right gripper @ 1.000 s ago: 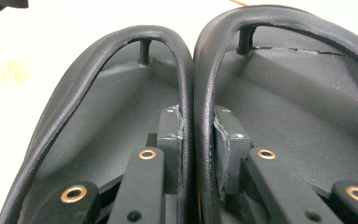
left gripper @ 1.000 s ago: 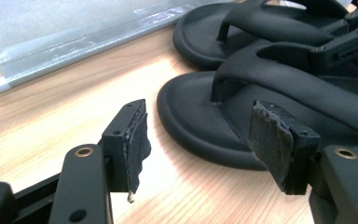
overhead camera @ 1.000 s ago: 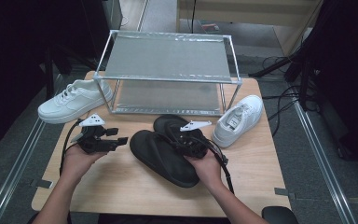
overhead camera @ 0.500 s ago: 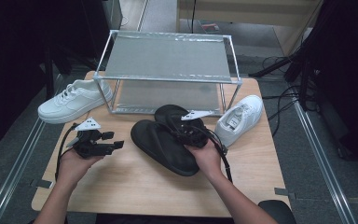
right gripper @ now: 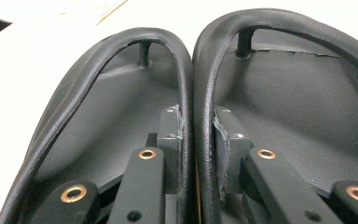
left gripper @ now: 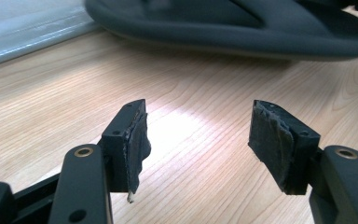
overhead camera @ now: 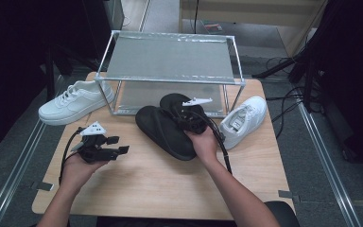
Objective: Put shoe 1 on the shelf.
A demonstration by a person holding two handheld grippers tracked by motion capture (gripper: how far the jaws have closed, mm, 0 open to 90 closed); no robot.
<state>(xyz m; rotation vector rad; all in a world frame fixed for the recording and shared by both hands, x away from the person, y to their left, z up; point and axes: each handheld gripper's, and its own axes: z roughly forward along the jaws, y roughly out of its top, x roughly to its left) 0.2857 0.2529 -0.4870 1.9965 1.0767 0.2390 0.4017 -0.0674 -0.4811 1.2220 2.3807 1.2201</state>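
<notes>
Plainly smooth, curved black flip-flop straps

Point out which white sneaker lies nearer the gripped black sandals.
The white sneaker on the right, beside the black sandals held by the right gripper; the left sneaker lies beyond the rack's corner.

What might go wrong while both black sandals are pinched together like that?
The right tongs pinch just the two inner straps of the black sandals, so one could slip free and drop. Carried toward the metal rack, a dangling sole might catch its frame. The white sneaker sits close and could get nudged.
</notes>
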